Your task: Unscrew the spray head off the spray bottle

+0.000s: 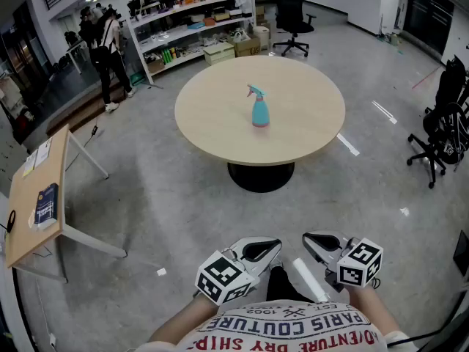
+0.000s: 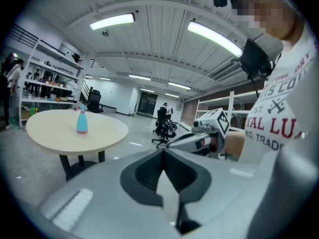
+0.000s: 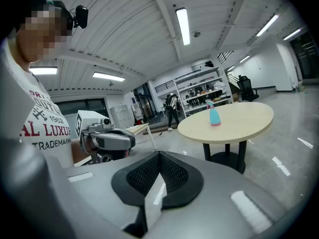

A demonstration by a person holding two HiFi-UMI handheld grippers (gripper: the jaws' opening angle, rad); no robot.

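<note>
1. Right up close, the left gripper (image 1: 258, 251) has its jaws pressed fully together, with nothing caught between them.
2. The right gripper (image 1: 322, 242) matches it: jaws tight against each other and empty.
3. The two are held side by side, close but not touching, just in front of the person's printed shirt (image 1: 293, 327). Each carries its marker cube and tips slightly downward toward the room ahead.
4. A stretch of grey floor (image 1: 183, 218) lies between the grippers and the round table (image 1: 212, 127).
5. The spray bottle (image 1: 260, 110) stands upright near the middle of that table, blue-bodied, with the spray head (image 1: 254, 91) on its neck. It is well apart from both grippers, and nothing touches it.
6. Off to the left stands a small wooden desk (image 1: 29, 218) with a few flat items on it.
7. Beyond the table are stocked shelves (image 1: 183, 17), a black office chair (image 1: 293, 13), and someone standing (image 1: 110, 53) near the shelving.
</note>
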